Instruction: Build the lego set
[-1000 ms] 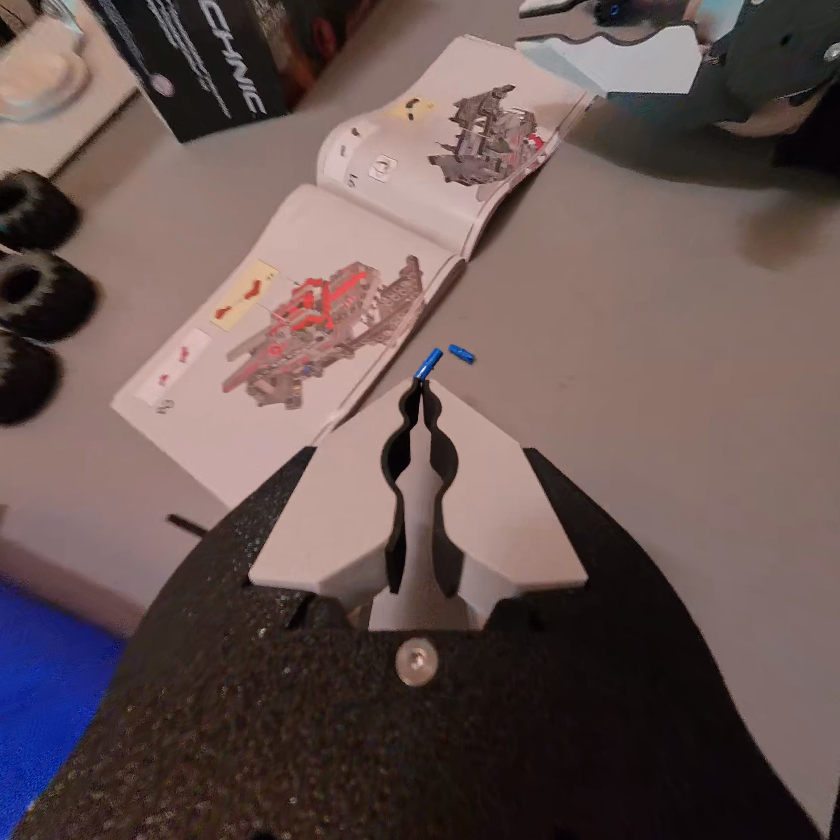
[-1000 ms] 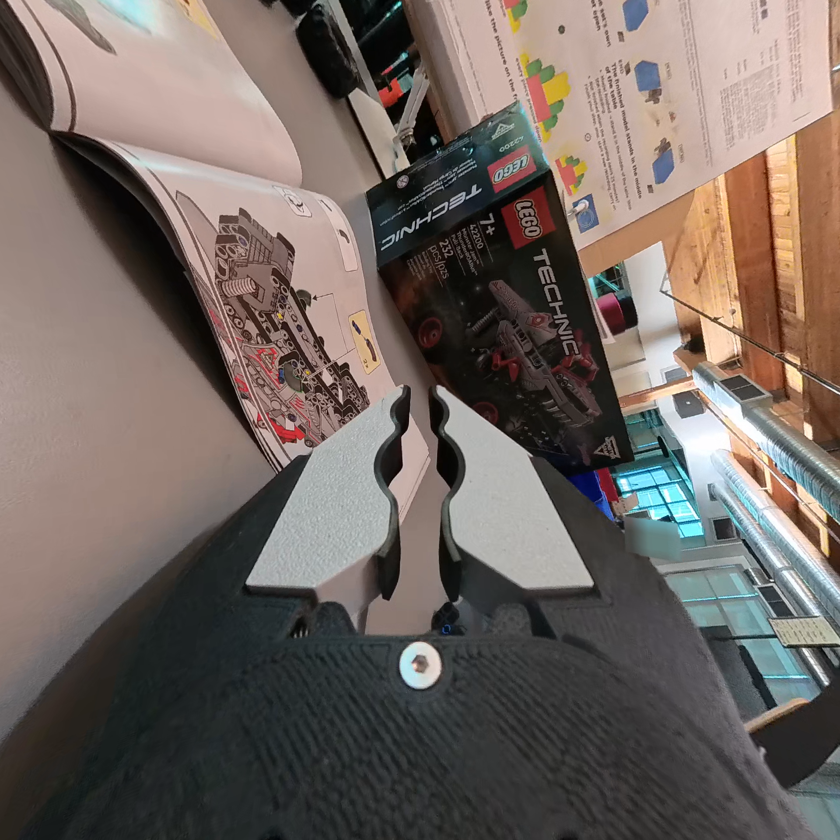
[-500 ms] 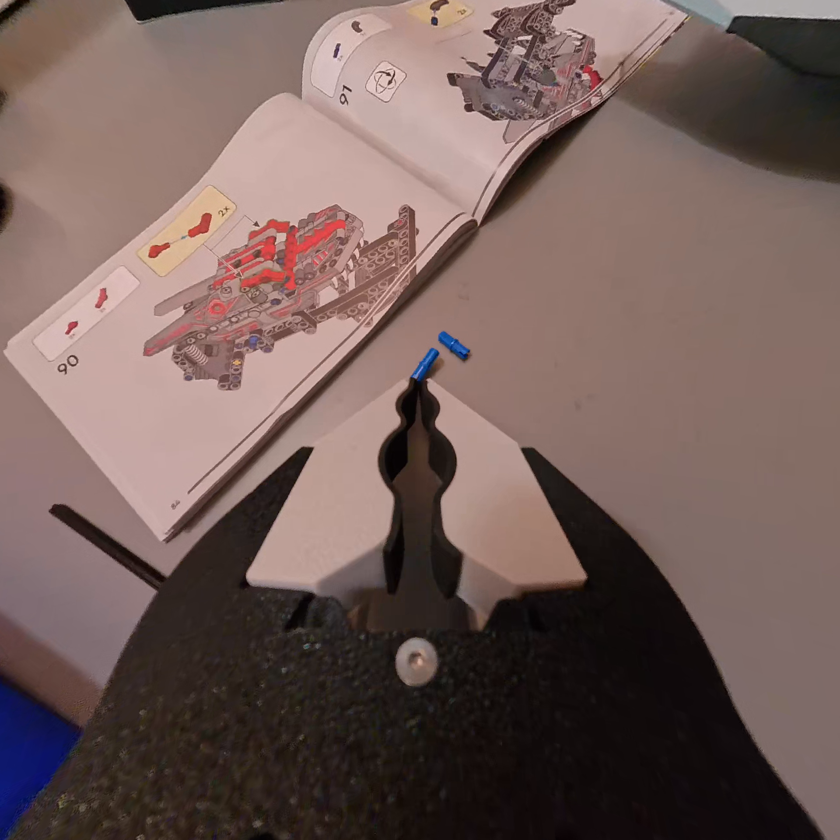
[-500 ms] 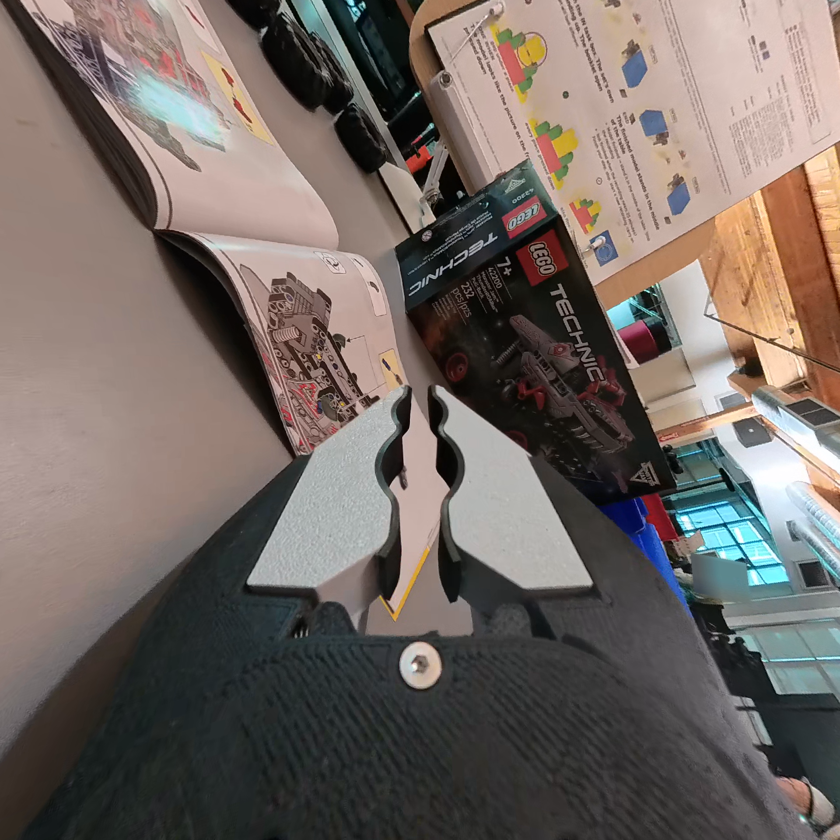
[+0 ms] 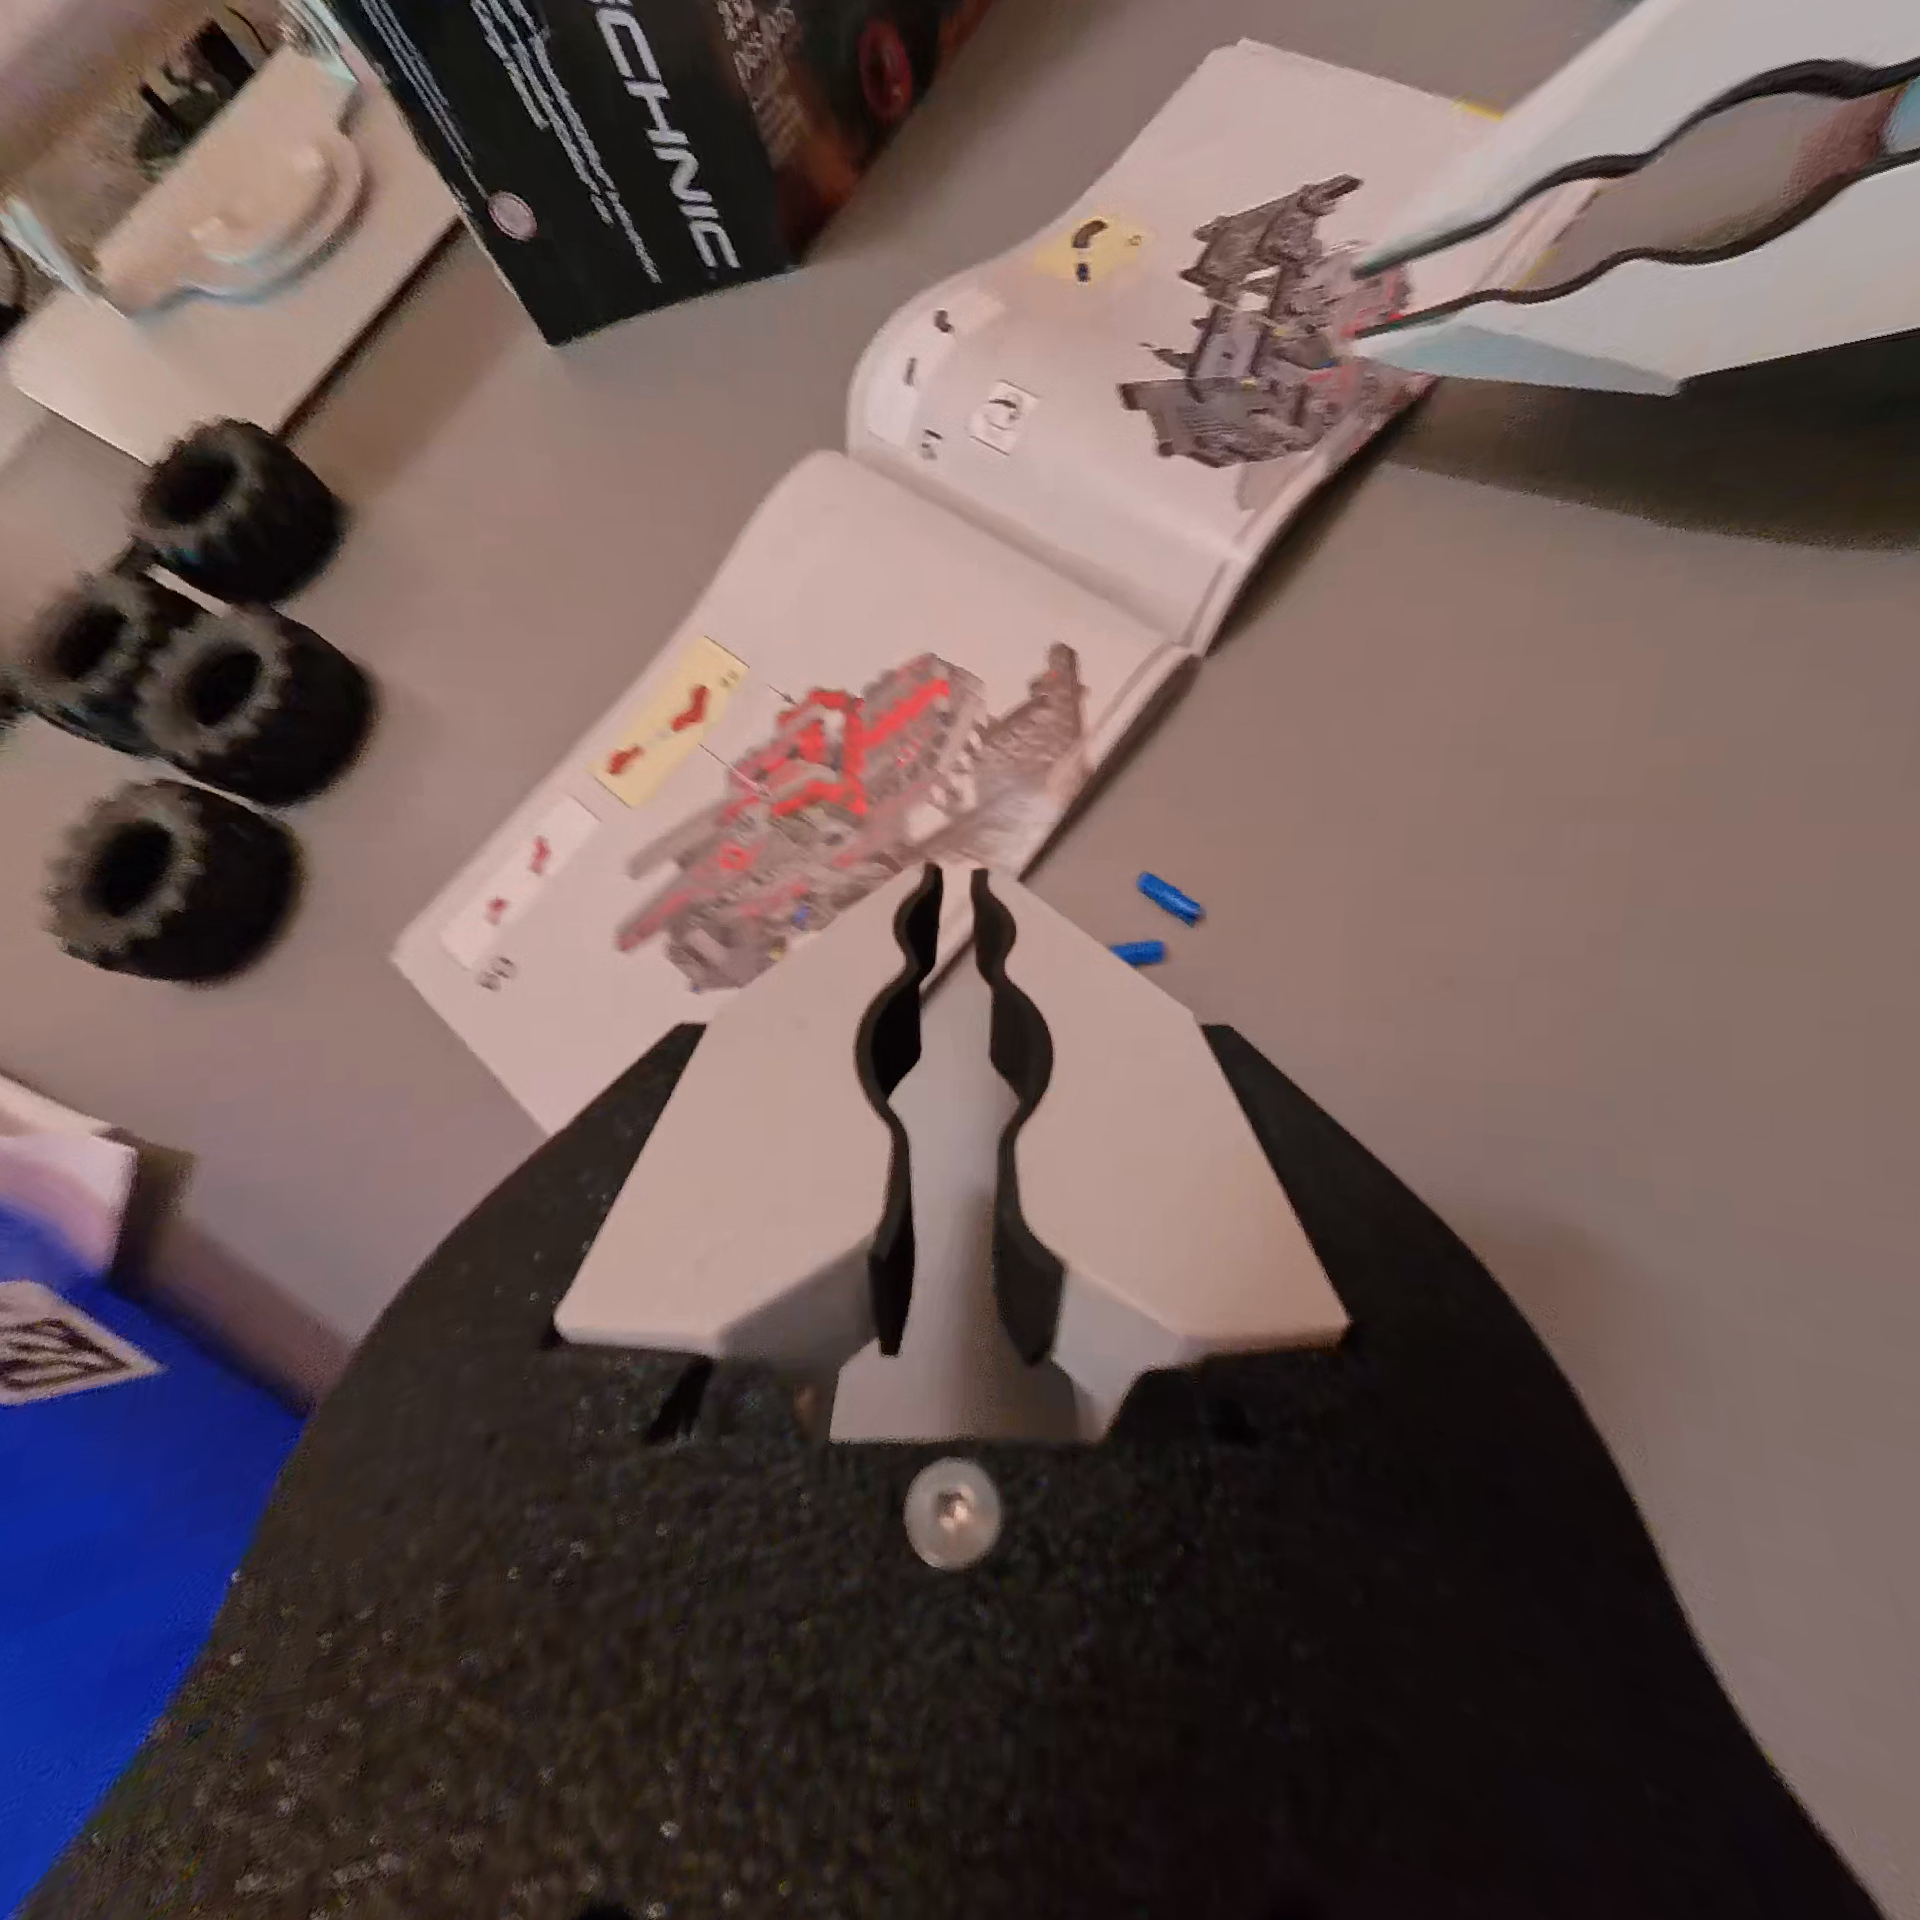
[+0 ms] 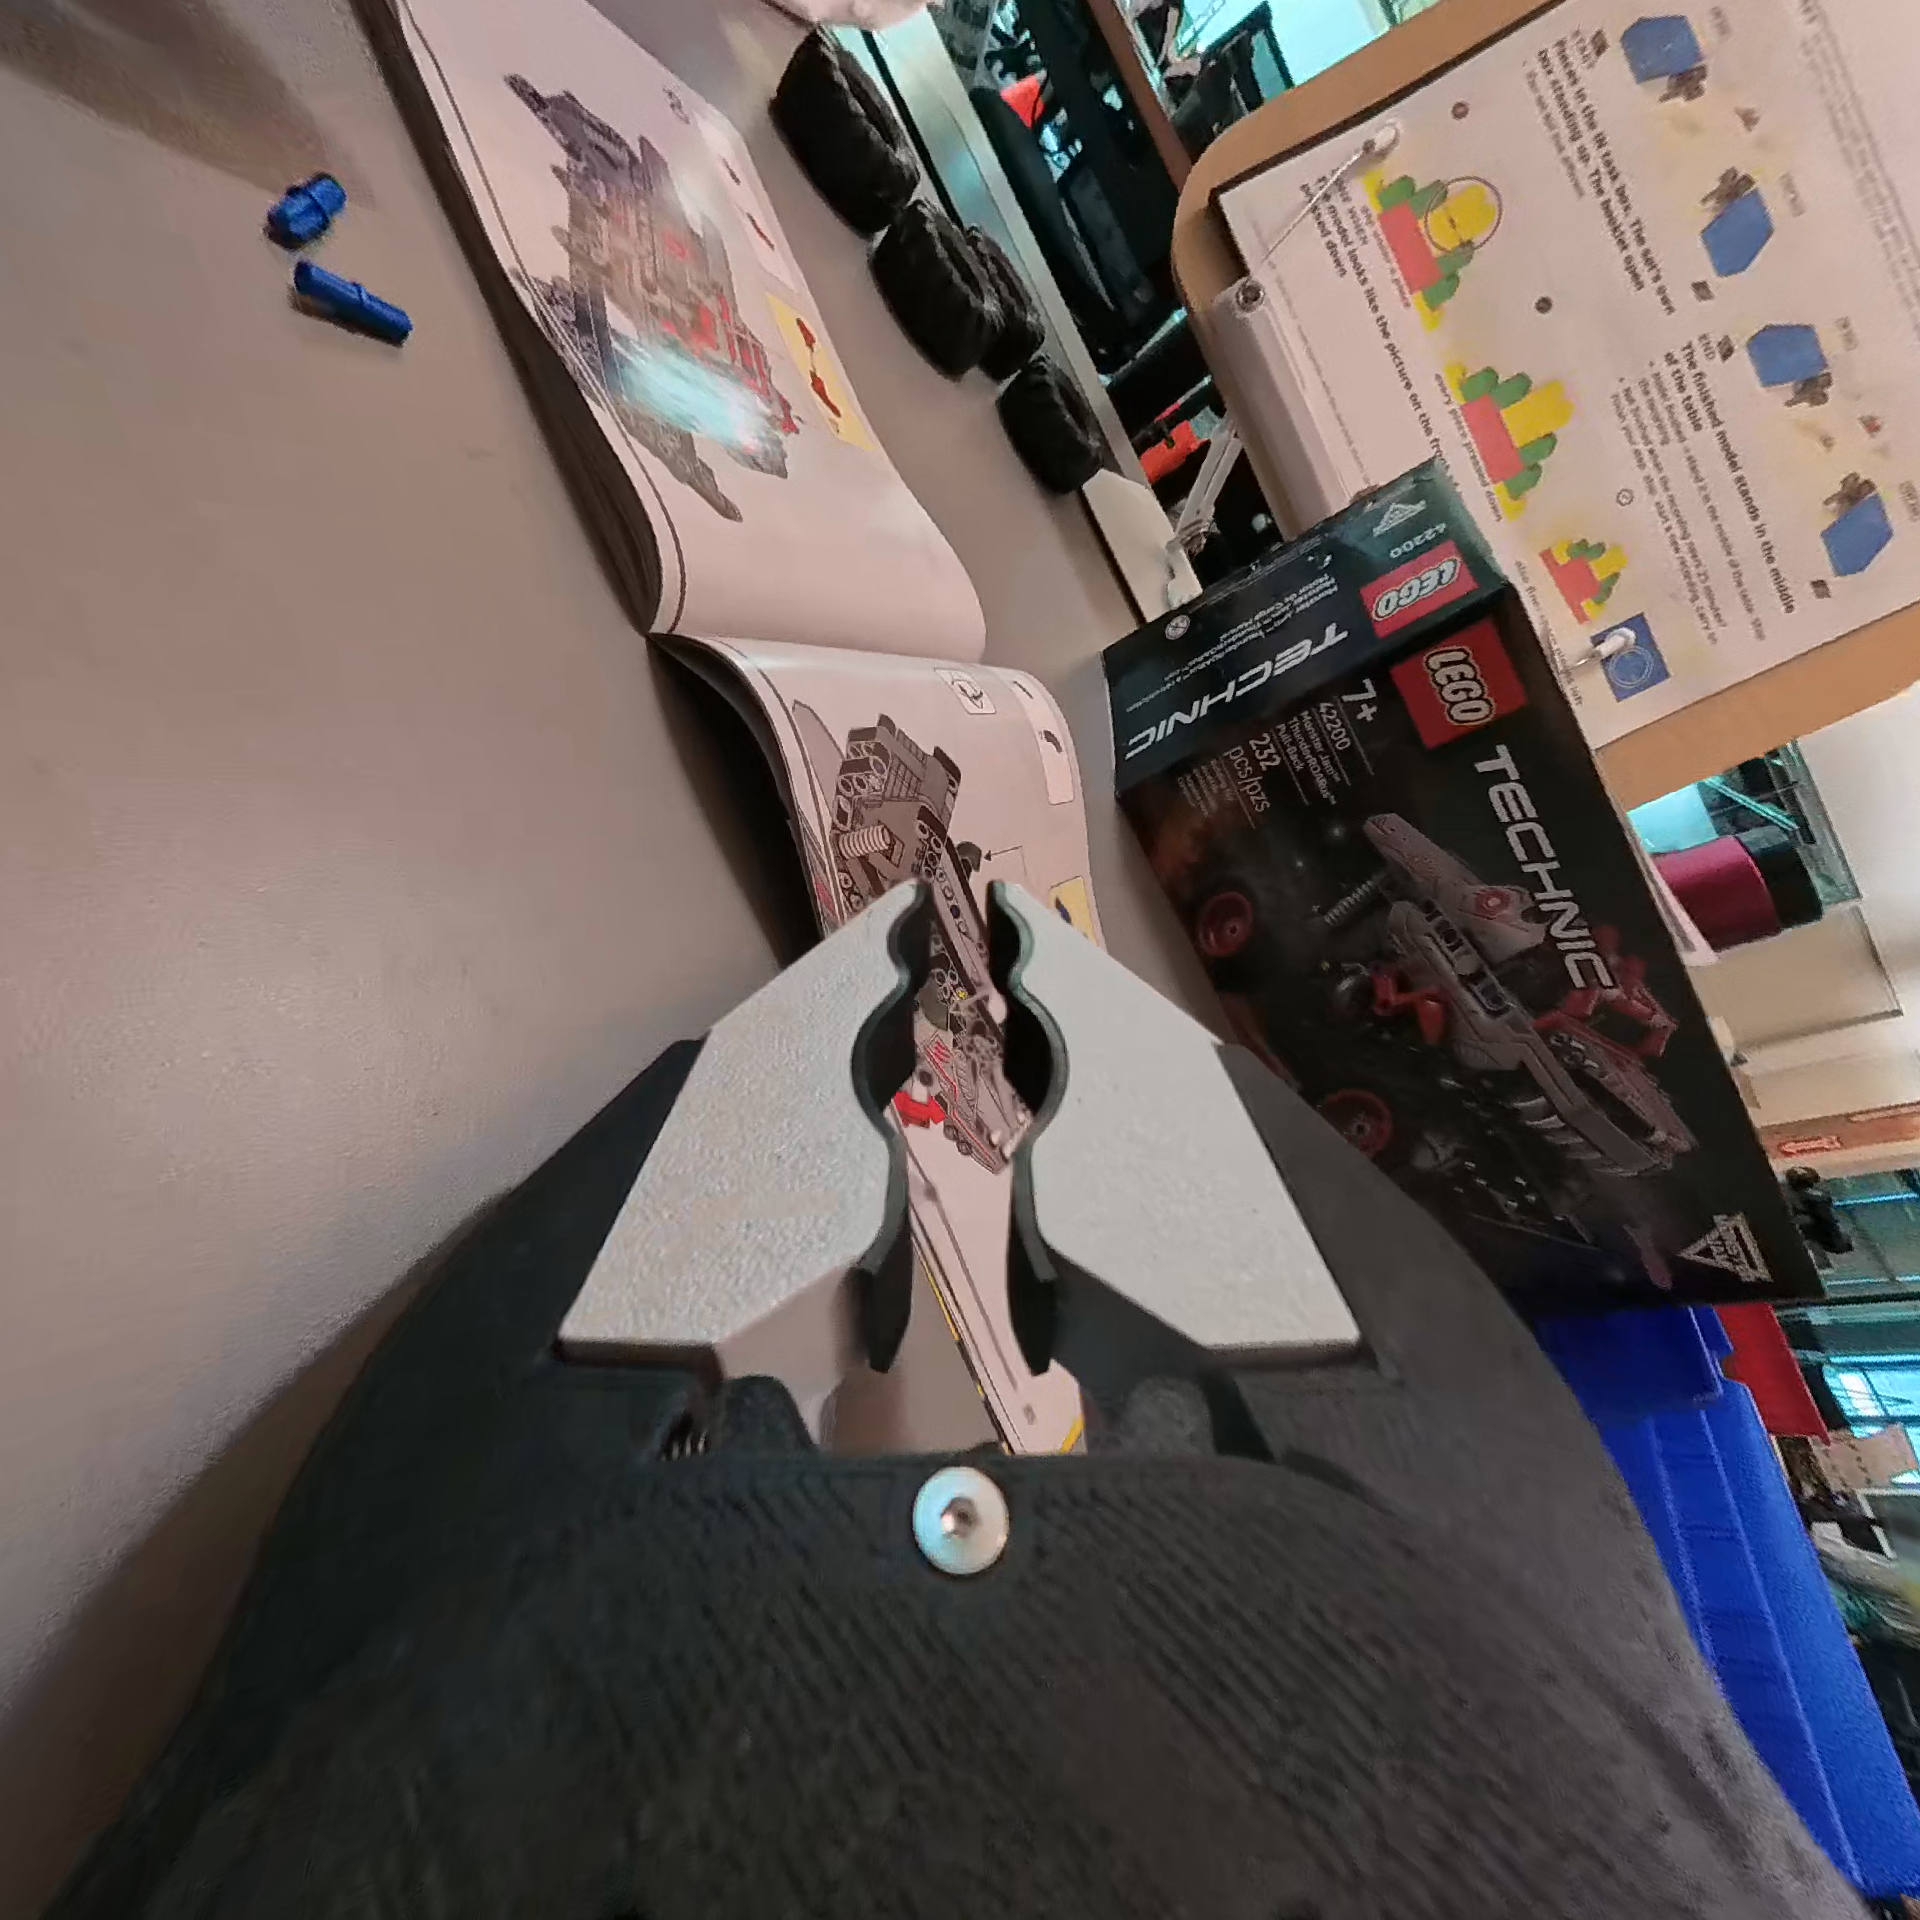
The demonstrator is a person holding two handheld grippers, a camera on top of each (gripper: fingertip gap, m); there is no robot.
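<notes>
Two small blue pins (image 5: 1169, 896) (image 5: 1138, 951) lie on the grey table just right of my left gripper (image 5: 956, 883). Its jaws stand a narrow gap apart and hold nothing. The open instruction booklet (image 5: 883, 623) lies ahead of it. My right gripper (image 6: 956, 904) is also slightly open and empty, low over the booklet's far page (image 6: 935, 748). It shows in the left wrist view (image 5: 1371, 301) at the upper right. The pins (image 6: 348, 301) show in the right wrist view at the upper left.
Several black tyres (image 5: 260, 696) sit left of the booklet; they also show in the right wrist view (image 6: 956, 291). The black set box (image 6: 1455, 935) stands behind the booklet. A poster board (image 6: 1610, 312) rises behind it. A blue bin (image 6: 1714, 1558) sits at the right. Left tips to right tips: about 15 cm.
My left gripper was shut with a blue pin at its tips; now the jaws are apart and both pins lie on the table. The right gripper has moved over the booklet.
</notes>
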